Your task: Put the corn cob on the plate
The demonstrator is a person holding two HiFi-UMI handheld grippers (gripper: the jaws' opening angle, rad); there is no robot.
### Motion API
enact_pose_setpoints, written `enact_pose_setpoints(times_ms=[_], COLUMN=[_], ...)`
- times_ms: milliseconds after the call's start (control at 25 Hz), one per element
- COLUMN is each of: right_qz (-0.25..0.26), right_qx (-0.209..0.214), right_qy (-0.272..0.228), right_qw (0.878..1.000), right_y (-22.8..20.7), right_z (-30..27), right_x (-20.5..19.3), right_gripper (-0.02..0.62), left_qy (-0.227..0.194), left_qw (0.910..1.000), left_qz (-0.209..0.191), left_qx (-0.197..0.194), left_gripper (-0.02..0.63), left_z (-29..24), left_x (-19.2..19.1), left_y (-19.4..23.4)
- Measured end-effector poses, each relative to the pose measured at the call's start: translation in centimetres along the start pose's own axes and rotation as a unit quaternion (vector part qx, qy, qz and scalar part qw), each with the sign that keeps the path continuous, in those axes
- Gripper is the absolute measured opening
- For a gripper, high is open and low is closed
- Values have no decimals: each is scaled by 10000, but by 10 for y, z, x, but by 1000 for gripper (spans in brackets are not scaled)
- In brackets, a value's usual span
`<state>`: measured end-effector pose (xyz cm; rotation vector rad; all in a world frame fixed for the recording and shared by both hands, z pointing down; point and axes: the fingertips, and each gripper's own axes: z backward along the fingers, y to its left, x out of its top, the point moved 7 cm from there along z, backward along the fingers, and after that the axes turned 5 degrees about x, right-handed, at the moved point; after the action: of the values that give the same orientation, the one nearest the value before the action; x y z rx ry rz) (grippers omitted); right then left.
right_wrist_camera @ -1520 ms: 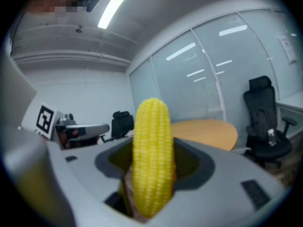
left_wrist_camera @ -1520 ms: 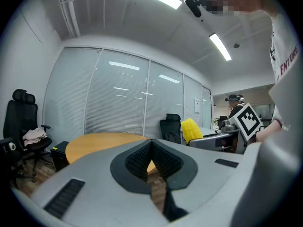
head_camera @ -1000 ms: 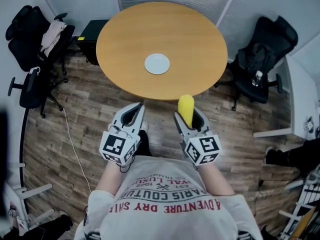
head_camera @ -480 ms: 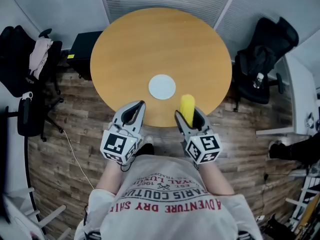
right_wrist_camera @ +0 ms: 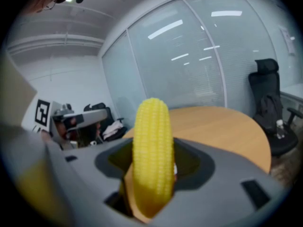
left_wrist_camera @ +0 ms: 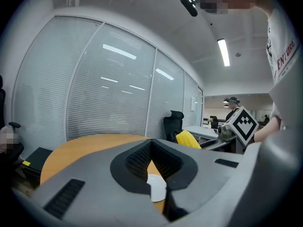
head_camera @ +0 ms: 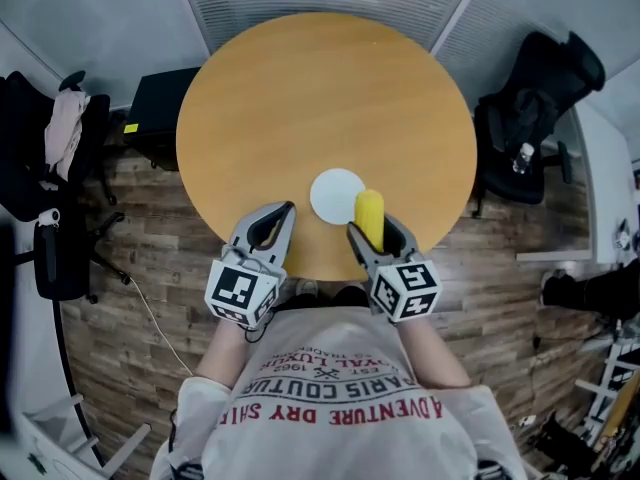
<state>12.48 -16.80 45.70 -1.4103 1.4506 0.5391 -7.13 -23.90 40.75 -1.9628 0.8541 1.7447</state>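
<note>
While right gripper (head_camera: 375,236) clamps corn cob (head_camera: 369,211) lengthwise between jaws, cob tip overlaps 3 o'clock edge of white plate (head_camera: 332,194) in head view; whether they touch cannot be told. Plate sits near 6 o'clock rim of round wooden table (head_camera: 300,98). Left gripper (head_camera: 268,226) at plate's 7 o'clock, jaws closed tip to tip, nothing held. Black office chair (head_camera: 530,118) at table's 3 o'clock.

Head view looks steeply down over the table (head_camera: 300,98); both gripper views, low at its near edge, share it.
</note>
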Motion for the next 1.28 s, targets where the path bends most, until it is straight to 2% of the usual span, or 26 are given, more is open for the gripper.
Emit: enact_pose_setpoints(times_ms=[560,880,1280], right_qz=[222,275,381], right_qx=[265,704,931], right_qy=[1188,1961,2791], right_qw=[9923,9777,9550], right_y=[-49,-67,-89], right_z=[-73,-120,-161], right_x=[-11,-34,-66], right_gripper=[267,267,267], left_qy=[504,728,979], left_qw=[9981,9952,9895], left_qz=[90,217,486], left_qx=[335,621,945], left_gripper=[32,32,32], left_z=[-50,-64,-79], left_x=[-24,-42,-61], left_y=[27,39,46])
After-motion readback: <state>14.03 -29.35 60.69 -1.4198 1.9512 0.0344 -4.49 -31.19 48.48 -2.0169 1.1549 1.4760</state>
